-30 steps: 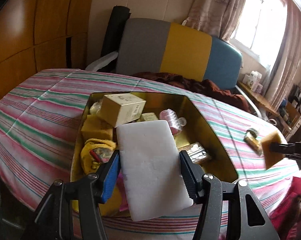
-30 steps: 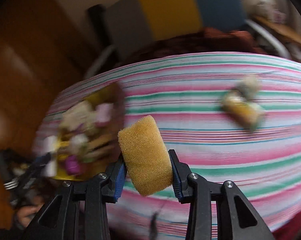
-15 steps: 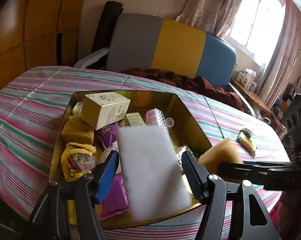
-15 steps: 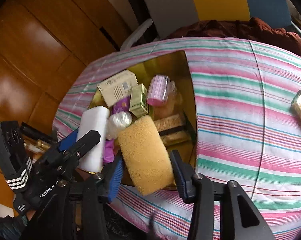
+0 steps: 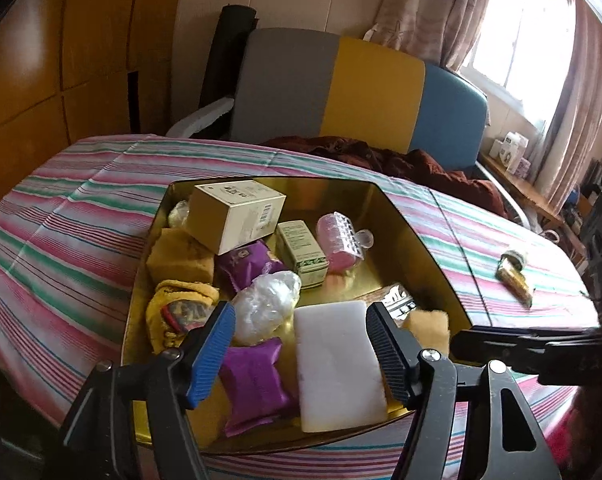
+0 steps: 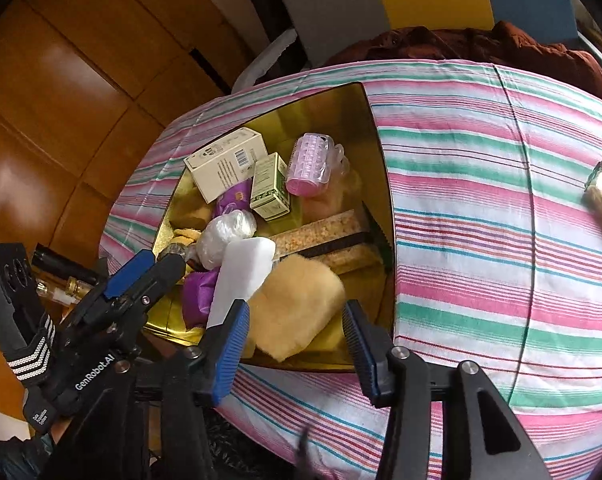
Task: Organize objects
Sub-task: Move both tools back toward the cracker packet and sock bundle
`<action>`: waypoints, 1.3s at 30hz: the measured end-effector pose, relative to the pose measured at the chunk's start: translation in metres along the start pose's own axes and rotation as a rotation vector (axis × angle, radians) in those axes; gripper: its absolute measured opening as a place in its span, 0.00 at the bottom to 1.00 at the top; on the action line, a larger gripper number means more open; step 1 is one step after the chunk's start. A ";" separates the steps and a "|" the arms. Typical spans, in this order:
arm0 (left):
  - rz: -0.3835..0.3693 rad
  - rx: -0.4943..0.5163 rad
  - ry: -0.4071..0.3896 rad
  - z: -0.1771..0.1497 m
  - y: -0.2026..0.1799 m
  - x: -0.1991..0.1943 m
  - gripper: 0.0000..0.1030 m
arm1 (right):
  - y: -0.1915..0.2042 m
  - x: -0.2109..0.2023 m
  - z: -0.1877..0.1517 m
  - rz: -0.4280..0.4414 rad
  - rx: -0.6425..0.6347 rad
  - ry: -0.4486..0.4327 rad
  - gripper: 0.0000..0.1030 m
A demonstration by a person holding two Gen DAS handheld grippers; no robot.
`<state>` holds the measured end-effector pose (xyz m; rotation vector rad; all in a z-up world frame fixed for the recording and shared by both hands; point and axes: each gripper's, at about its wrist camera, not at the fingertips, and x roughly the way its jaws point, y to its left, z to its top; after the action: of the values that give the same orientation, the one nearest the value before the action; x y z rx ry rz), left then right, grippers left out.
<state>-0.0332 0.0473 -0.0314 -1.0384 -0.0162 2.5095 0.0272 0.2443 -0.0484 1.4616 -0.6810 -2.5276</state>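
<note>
On the striped tablecloth (image 5: 81, 200) sat a gold tin tray (image 5: 421, 248), holding most of the task items. L gripper (image 5: 301, 350) hovered over the tray's near end w/ its jaws opening; the white foam block (image 5: 337, 364) lay flat in the tray between them, the right pad (image 5: 389, 356) at or just beside the block's edge, the left pad (image 5: 213, 352) clear of it, so no clamp. R gripper (image 6: 295, 338) was over the tray's near right corner, jaws also opening; the yellow sponge (image 6: 297, 304) was blurred, lying between the pads, neither pad pressing on it. Whether the sponge had fully settled: cannot tell. Other tray contents, approx. far to near: cream carton (image 5: 237, 216) tilted at the far left, small green box (image 5: 301, 254), pink ribbed roller (image 5: 339, 240), tan sponge (image 5: 179, 256), two purple packets (image 5: 255, 384), clear plastic wad (image 5: 267, 304), yellow cloth bundle (image 5: 177, 312), and a wrapped snack bar (image 6: 325, 236) along the right wall. Outside the tray, well to the right on the cloth, lay a small gold bottle (image 5: 515, 274). Beyond the table stood a grey, yellow and blue sofa (image 5: 361, 92) w/ a dark red garment (image 5: 381, 156) on it.
</note>
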 end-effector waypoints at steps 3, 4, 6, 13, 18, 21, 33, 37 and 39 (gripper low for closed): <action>0.023 0.007 -0.003 0.000 0.000 -0.001 0.67 | 0.002 -0.002 -0.001 -0.009 -0.011 -0.007 0.47; 0.028 0.009 -0.006 0.000 0.000 -0.002 0.67 | 0.003 -0.003 -0.002 -0.014 -0.014 -0.011 0.47; 0.038 0.011 -0.012 0.001 0.000 -0.005 0.68 | 0.004 -0.004 -0.002 -0.031 -0.020 -0.021 0.47; 0.058 0.054 -0.043 0.006 -0.006 -0.017 0.69 | 0.005 -0.011 -0.002 -0.083 -0.037 -0.055 0.48; 0.051 0.085 -0.055 0.008 -0.014 -0.022 0.69 | -0.001 -0.015 -0.003 -0.097 -0.029 -0.065 0.49; 0.046 0.102 -0.056 0.008 -0.019 -0.024 0.69 | -0.009 -0.021 -0.002 -0.105 -0.011 -0.078 0.49; 0.023 0.165 -0.054 0.011 -0.043 -0.025 0.69 | -0.062 -0.057 0.007 -0.173 0.097 -0.150 0.49; 0.005 0.194 -0.048 0.012 -0.054 -0.023 0.69 | -0.085 -0.075 0.012 -0.210 0.136 -0.180 0.49; -0.009 0.207 -0.047 0.013 -0.060 -0.022 0.69 | -0.099 -0.084 0.015 -0.221 0.165 -0.194 0.49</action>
<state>-0.0052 0.0952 0.0029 -0.8931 0.2198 2.4646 0.0676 0.3653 -0.0211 1.4241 -0.8161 -2.8735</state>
